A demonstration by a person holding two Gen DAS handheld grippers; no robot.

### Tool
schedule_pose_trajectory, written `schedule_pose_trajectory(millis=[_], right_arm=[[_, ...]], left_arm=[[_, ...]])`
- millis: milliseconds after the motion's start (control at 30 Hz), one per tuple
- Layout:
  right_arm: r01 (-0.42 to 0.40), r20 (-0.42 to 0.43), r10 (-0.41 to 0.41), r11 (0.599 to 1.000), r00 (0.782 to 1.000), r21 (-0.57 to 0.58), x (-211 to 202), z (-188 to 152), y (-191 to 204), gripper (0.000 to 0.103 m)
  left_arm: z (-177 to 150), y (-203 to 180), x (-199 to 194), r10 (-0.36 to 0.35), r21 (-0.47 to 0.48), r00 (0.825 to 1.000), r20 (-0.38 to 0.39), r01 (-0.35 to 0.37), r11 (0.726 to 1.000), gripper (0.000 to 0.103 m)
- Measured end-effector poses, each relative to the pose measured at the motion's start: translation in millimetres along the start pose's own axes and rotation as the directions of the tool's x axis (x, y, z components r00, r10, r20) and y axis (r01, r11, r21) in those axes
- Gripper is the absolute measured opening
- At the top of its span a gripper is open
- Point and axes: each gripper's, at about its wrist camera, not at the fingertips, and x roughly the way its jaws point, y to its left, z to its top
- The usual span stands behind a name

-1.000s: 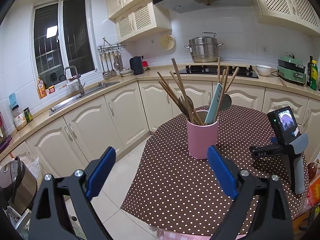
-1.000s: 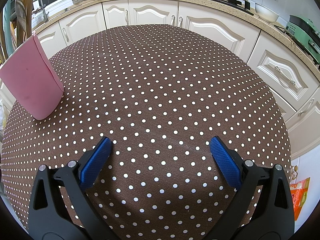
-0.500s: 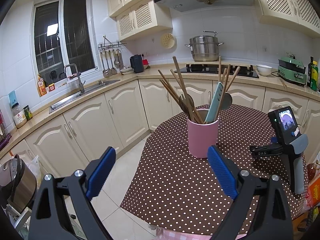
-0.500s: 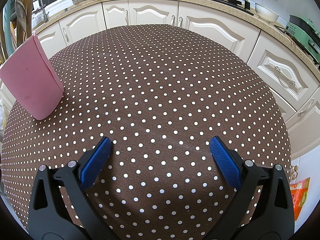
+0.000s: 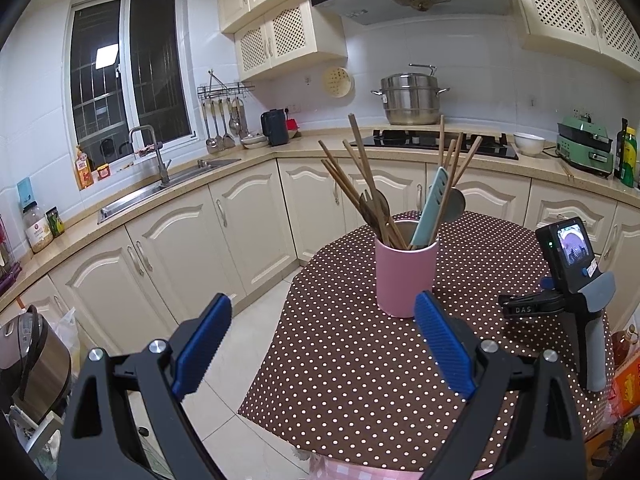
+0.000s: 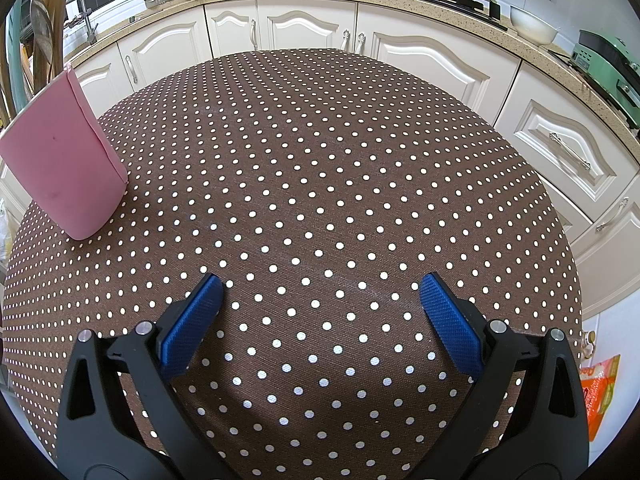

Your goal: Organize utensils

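Near the left edge of the round bench (image 6: 360, 168) stands the pink holder (image 5: 405, 276), upright, already carrying the utensils: a fan of wooden chopsticks (image 5: 362, 184), a pale teal slotted spatula (image 5: 430, 208), and what look like a wooden fork and a spoon bowl. No loose utensil shows on the cloth beside the holder in either view, so judged: the sorting is largely done or not yet restarted. Left hand-held gripper (image 5: 320, 344) hangs off the bench edge on the near side of the holder, jaws wide apart, empty. Right hand-held gripper (image 6: 320, 312) hovers over bare cloth to the right of the holder, jaws likewise apart, empty. If a utensil is to be drawn, advice: approach from above the holder, close on one shaft only, high on the stem, and lift straight up so the splayed neighbours are not dragged and the holder does not tip. Holder wall is smooth, matte, cylindrical, with one visible seam. Chopsticks are thin, rigid, and likely slippery against the ribbed blue pads (image 5: 444, 348). Cloth is brown, woven, white-dotted.
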Motion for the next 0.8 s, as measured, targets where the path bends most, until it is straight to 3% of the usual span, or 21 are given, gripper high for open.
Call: schedule_pose_trajectory(millis=[800], right_arm=[[0.0, 0.0, 0.0, 1.0, 1.0, 0.0, 0.1, 0.1, -0.2, 0.097]], left_arm=[[-0.1, 1.0, 2.0, 0.001, -0.004, 1.0, -0.003, -0.001, 1.0, 0.091]])
